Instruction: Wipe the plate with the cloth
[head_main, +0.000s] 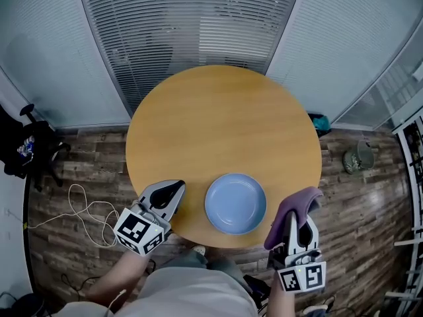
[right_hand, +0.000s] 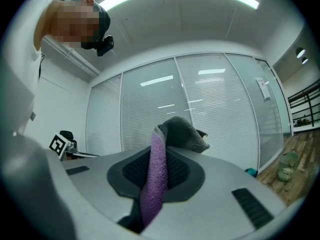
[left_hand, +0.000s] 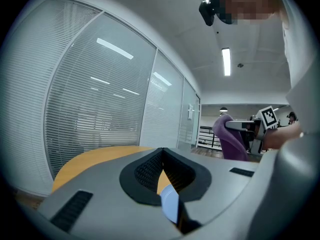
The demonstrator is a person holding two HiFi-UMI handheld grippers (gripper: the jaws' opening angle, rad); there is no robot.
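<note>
Purple cloth (head_main: pixel 295 208) hides the right tool's (head_main: pixel 299 232) tips.

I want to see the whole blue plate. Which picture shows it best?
The head view: the plate sits whole on the table, seen from above. The left gripper view shows only a pale blue sliver past its fingers, probably the rim. The right gripper view shows none of it.

right gripper (right_hand: pixel 159 176): clamped on purple cloth (right_hand: pixel 155 184) | cloth top flops right | blinds (right_hand: pixel 215 114) behind

A fuzzy cloth (head_main: pixel 295 211), a smooth glossy plate (head_main: pixel 235 203), a matt wooden table (head_main: pixel 218 124).
</note>
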